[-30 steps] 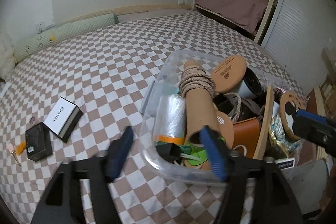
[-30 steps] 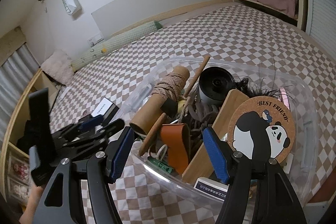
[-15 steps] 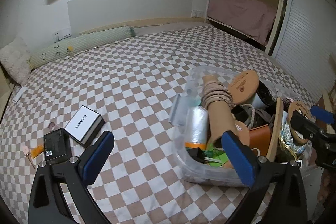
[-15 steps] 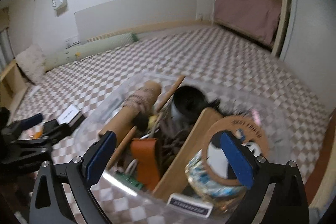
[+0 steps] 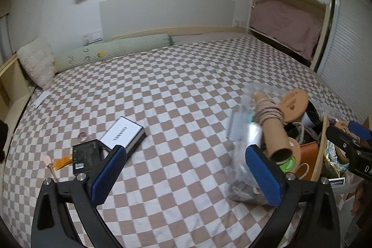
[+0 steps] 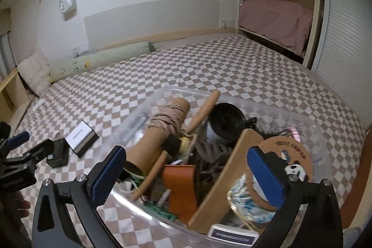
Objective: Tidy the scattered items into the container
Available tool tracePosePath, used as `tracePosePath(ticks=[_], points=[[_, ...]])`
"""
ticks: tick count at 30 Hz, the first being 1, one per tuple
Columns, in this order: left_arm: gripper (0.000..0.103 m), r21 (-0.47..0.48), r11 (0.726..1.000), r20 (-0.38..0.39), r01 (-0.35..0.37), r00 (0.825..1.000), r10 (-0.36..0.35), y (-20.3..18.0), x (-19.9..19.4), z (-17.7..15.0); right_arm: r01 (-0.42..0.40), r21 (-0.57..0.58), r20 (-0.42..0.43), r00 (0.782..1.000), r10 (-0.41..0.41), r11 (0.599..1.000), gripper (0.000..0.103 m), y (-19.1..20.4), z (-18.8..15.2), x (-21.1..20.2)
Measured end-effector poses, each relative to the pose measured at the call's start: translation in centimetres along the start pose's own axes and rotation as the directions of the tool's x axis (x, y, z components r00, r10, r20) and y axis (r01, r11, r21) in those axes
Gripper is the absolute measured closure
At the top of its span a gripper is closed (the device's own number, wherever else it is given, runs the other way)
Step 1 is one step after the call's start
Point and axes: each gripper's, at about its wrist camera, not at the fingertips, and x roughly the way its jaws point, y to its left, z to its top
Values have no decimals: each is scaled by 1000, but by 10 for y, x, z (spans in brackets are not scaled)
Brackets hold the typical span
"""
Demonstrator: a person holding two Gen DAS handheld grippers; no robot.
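A clear plastic bin (image 5: pixel 244 108) (image 6: pixel 325 129) on the checkered bed holds a cardboard tube wound with rope (image 5: pixel 274 129) (image 6: pixel 162 131), cork coasters, an orange pouch (image 6: pixel 181 187) and other items. A white box (image 5: pixel 122 133) (image 6: pixel 80 135), a black box (image 5: pixel 84 156) (image 6: pixel 59 151) and a small orange item (image 5: pixel 61 162) lie on the bed left of the bin. My left gripper (image 5: pixel 186 174) is open and empty, left of the bin. My right gripper (image 6: pixel 186 174) is open and empty over the bin's near side.
A green bolster (image 5: pixel 111 52) and a fluffy cushion (image 5: pixel 37 61) lie along the far edge of the bed. A wooden shelf (image 5: pixel 9 83) stands at the left. An alcove with a pink cover (image 5: pixel 286 24) and a slatted door (image 5: pixel 348 57) are at the right.
Both grippers have opened wider and pulled back from the bin. The left gripper has swung left, bringing the white and black boxes nearer its centre.
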Motion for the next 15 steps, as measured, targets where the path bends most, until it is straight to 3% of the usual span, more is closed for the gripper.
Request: tracePosePath(ticks=[7, 15], points=[[0, -20, 995, 29, -101, 994, 101, 43, -11, -5, -61, -4, 33, 998, 62, 998, 0, 20, 3, -1], [0, -42, 986, 38, -160, 986, 162, 89, -15, -16, -62, -37, -34, 998, 61, 997, 0, 49, 4, 10]])
